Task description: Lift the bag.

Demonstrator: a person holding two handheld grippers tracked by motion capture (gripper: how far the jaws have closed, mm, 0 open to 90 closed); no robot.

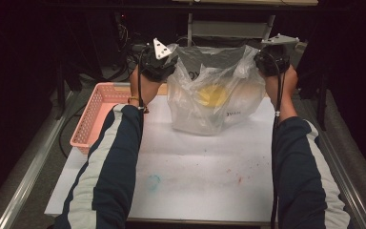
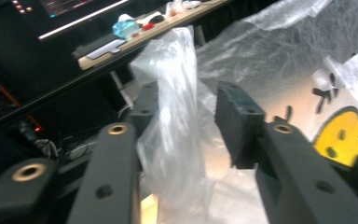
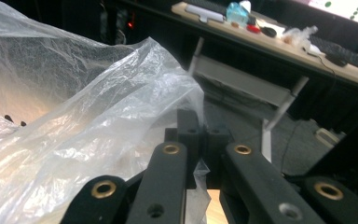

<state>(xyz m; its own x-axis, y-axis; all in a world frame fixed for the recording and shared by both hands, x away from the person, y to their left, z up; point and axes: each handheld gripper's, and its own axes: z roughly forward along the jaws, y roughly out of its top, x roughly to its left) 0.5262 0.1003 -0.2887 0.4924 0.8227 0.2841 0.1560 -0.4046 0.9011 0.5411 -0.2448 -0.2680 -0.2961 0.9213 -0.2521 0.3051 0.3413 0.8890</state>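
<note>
Clear plastic, thin and crinkled: a plastic bag (image 1: 209, 93) stands at the far side of the white table (image 1: 190, 176), lifted by its two top corners, with a yellow printed face (image 1: 212, 94) showing through its front. Its bottom sags onto the white surface just right of the pink basket (image 1: 95, 114), which sits at the table's left edge, near the bag but apart from it.

In the left gripper view the left gripper (image 2: 186, 109) has its jaws parted; a twisted strip of the bag's handle hangs in the gap, lying against one pad with clear room to the other, so nothing is pinched. In the right gripper view the right gripper (image 3: 200, 133) is fully closed, its pads clamped on the bag's other top edge, film bunching out to the left of them.

Nearer the person, the white table lies wide between both sleeves, marked with faint blue and red stains
</note>
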